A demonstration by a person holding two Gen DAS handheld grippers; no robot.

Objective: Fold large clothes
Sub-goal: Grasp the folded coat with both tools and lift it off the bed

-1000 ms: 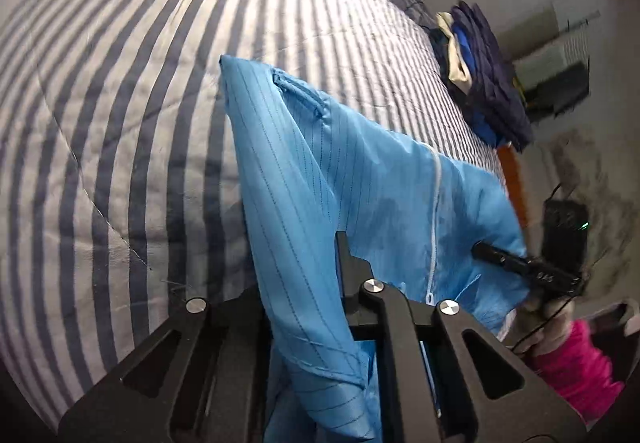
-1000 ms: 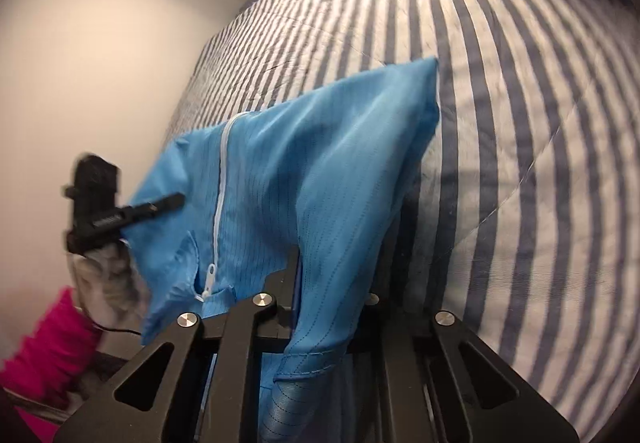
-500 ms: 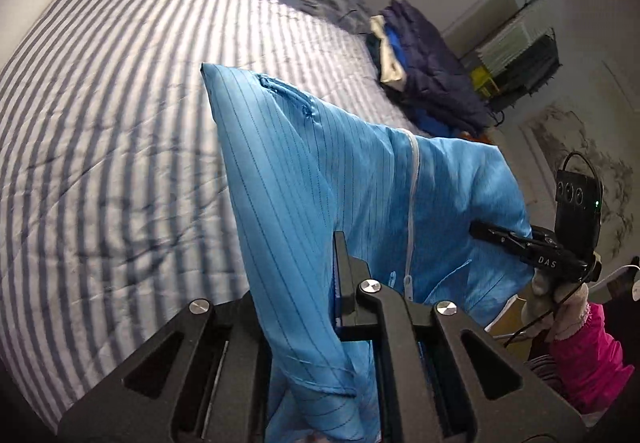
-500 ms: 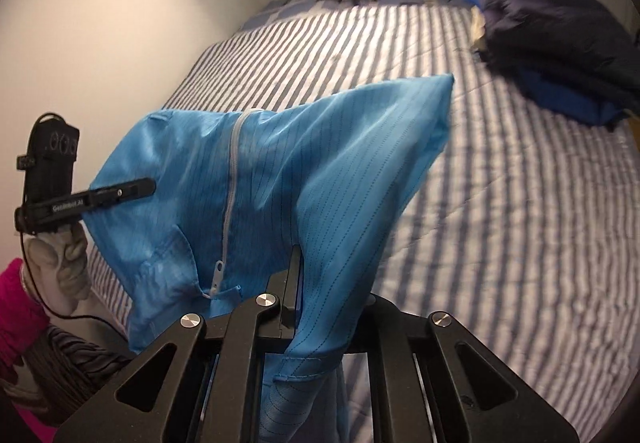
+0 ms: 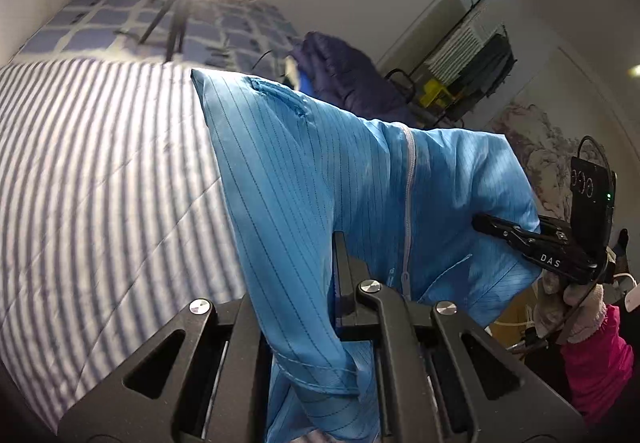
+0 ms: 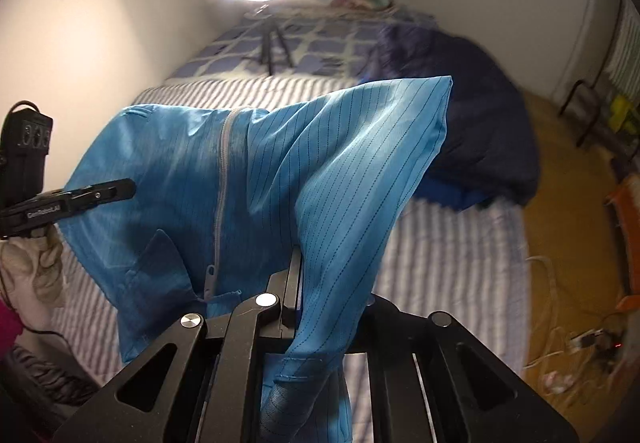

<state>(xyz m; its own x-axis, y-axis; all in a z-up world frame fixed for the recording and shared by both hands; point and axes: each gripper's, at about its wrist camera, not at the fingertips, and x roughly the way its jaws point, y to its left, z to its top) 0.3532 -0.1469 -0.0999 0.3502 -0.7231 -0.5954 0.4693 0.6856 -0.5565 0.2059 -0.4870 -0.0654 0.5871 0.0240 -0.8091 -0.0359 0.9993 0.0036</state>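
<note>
L tongs [image 5: 336, 283] clenched on one edge of the blue jacket [image 5: 320, 179]; R tongs [image 6: 296, 283] clenched on the opposite edge. Jacket hangs stretched btwn them, lifted off the striped bed [image 5: 100, 183], long axis running L–R tong to tong, zip [image 6: 220, 183] across it. From each tongs the cloth fans toward 12 o'clock, bed beyond. Neither hand looks nearer; laying down likely needs both moving fwd together.

The right gripper [image 6: 296, 283] is pinching a fold of the blue pinstriped garment [image 6: 280, 179], which is hanging above the striped bed [image 6: 440, 255]. At left, the left gripper [image 6: 120, 190] is apparently clamping its other edge. Dark bedding [image 6: 472, 131] is lying far right.
</note>
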